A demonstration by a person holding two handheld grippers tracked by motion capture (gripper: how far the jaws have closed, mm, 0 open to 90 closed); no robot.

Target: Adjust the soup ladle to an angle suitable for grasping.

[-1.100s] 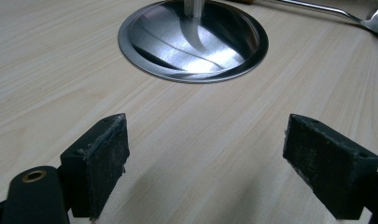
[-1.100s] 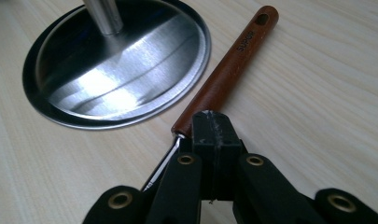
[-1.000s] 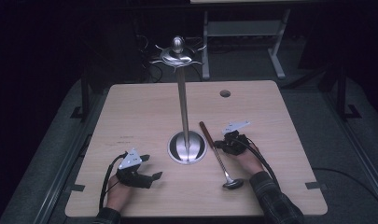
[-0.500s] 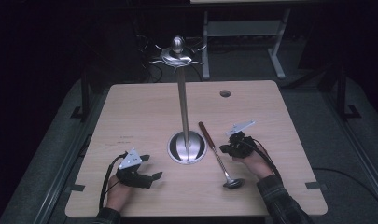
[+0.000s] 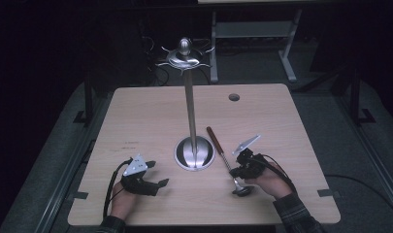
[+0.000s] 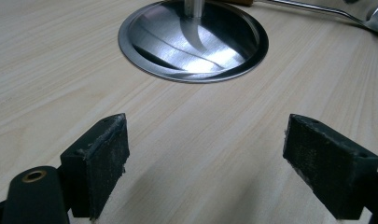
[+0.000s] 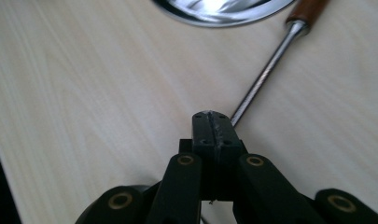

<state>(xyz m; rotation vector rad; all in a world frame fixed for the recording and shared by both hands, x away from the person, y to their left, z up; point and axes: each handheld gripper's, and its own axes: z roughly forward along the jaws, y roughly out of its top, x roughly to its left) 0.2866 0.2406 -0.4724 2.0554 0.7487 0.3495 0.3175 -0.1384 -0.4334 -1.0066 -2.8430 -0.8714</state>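
Observation:
A tall metal stand (image 5: pixel 188 104) with hooks at its top rises from a round base (image 5: pixel 194 153) at the table's middle. A ladle (image 5: pixel 223 155) with a wooden handle lies flat to the right of the base, its bowl nearest the front edge. My right gripper (image 5: pixel 235 168) is shut, hovering at the ladle's shaft; in the right gripper view the closed jaws (image 7: pixel 211 126) meet pad to pad and the shaft (image 7: pixel 263 74) runs under them. My left gripper (image 5: pixel 156 174) rests open on the table left of the base (image 6: pixel 193 42), nothing between its pads (image 6: pixel 102 163).
The wooden table (image 5: pixel 150 116) has a small round hole (image 5: pixel 234 97) at the back right. A metal frame (image 5: pixel 252 34) stands behind the table on the dark floor. Cables trail from both grippers toward the front edge.
My right gripper has slid a little along the ladle's shaft toward the bowl and the front edge, still shut. The ladle and the left gripper have stayed put.

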